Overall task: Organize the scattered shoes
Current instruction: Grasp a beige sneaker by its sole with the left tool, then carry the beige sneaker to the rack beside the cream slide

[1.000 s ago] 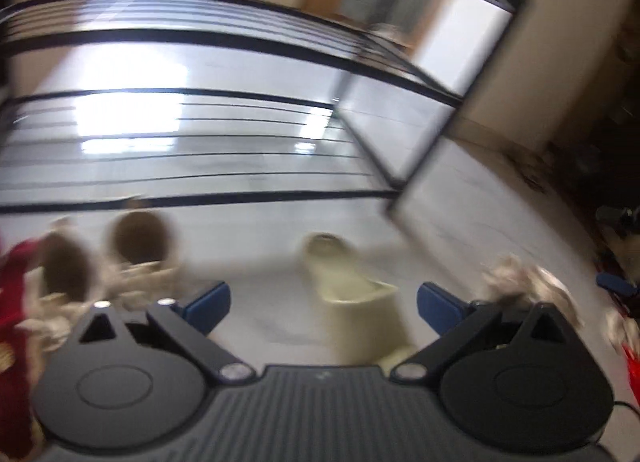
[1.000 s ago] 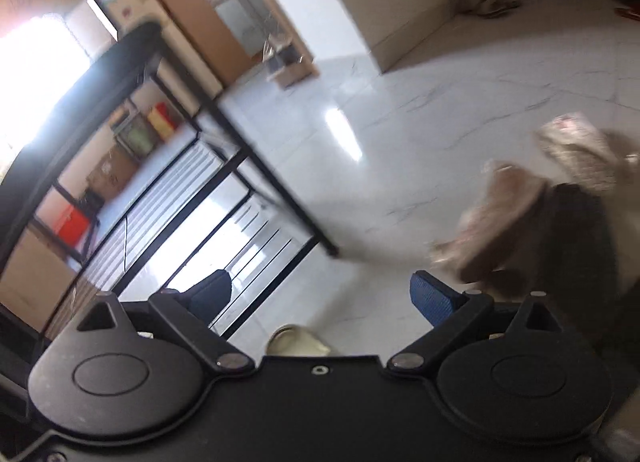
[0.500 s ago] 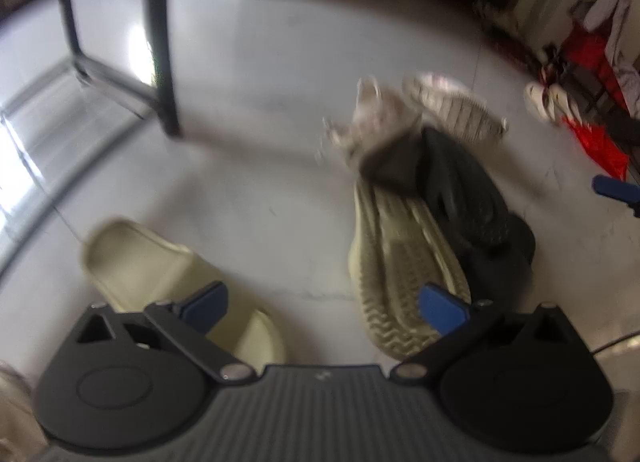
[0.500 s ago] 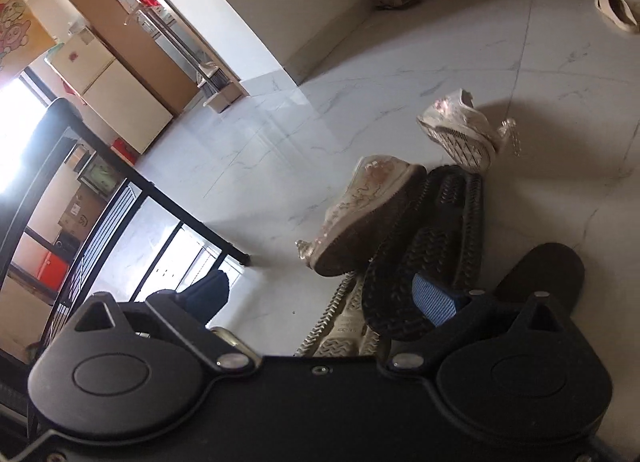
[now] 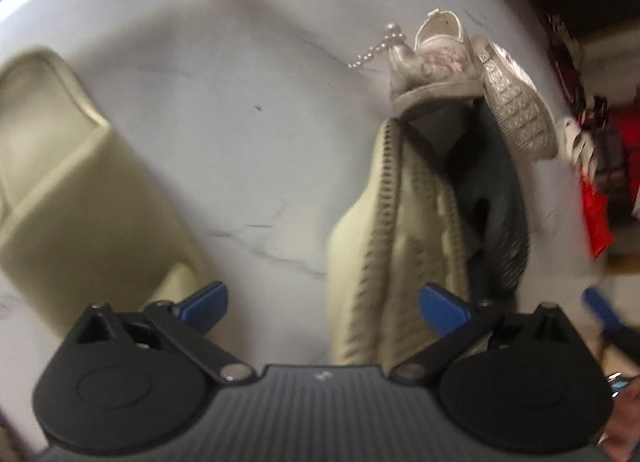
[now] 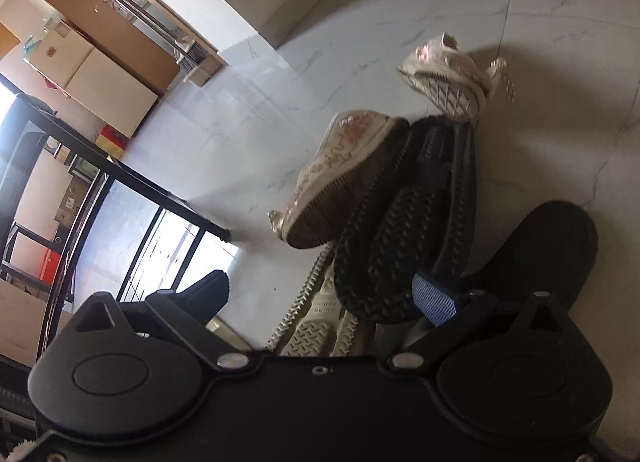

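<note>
- Shoes: heaped on the floor, cream slipper [image 5: 404, 246] nearest, sole up, just ahead of the left gripper [image 5: 322, 300]; jaws spread, empty.
- Probably light, soft foam; best pinched at the sole edge.
- Black slipper [image 6: 404, 230] against the cream slipper, under the right gripper [image 6: 320, 294]; spread too, empty.
- Floral sneaker [image 6: 340, 166] propped beyond the cream slipper; likely stiffer, heel rim graspable.

Bare floor [image 5: 248, 134] is left open between the cream slipper [image 5: 60, 166] and the piled shoes [image 5: 432, 190]; a black rack [image 6: 120, 198] blocks the left.
</note>
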Available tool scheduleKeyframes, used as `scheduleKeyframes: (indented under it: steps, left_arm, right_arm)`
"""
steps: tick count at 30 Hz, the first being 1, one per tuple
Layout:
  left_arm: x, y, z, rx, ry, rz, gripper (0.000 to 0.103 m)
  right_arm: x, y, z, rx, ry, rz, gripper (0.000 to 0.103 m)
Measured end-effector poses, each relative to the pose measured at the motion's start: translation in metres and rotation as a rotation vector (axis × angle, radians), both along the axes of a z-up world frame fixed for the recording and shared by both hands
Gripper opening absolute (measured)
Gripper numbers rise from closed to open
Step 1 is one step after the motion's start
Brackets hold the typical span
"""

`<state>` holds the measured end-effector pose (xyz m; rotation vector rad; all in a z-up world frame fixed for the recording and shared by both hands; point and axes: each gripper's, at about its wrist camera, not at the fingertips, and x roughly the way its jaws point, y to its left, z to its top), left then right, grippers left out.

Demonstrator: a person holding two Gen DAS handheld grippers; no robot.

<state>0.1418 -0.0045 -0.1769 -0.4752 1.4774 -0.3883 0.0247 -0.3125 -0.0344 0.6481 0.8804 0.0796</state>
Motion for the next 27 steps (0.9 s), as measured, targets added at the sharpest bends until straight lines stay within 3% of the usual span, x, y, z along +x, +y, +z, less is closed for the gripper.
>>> scheduleKeyframes:
  steps: [5, 8, 11, 13, 22, 27]
  left_arm:
    - [0.011, -0.041, -0.008, -0.080, 0.065, -0.072, 0.102]
    - [0.004, -0.059, -0.003, -0.044, 0.022, -0.118, 0.100]
    - [-0.004, -0.066, -0.001, 0.004, -0.051, -0.169, 0.089]
    - [-0.007, -0.055, -0.003, -0.019, -0.057, -0.133, 0.083]
    - [-0.014, -0.017, 0.029, -0.069, -0.164, -0.037, 0.080]
    - [-0.015, -0.003, 0.045, -0.046, -0.173, -0.002, 0.080]
  right_arm:
    - [0.006, -0.003, -0.006, -0.003, 0.015, -0.007, 0.100]
    - [0.009, -0.003, -0.008, -0.018, 0.027, -0.009, 0.100]
    - [0.013, -0.004, -0.013, -0.031, 0.047, -0.020, 0.100]
    - [0.015, -0.002, -0.016, -0.029, 0.057, -0.022, 0.100]
    - [0.019, 0.015, -0.009, -0.004, 0.051, 0.026, 0.100]
    - [0.014, 0.013, 0.005, 0.007, 0.022, 0.014, 0.100]
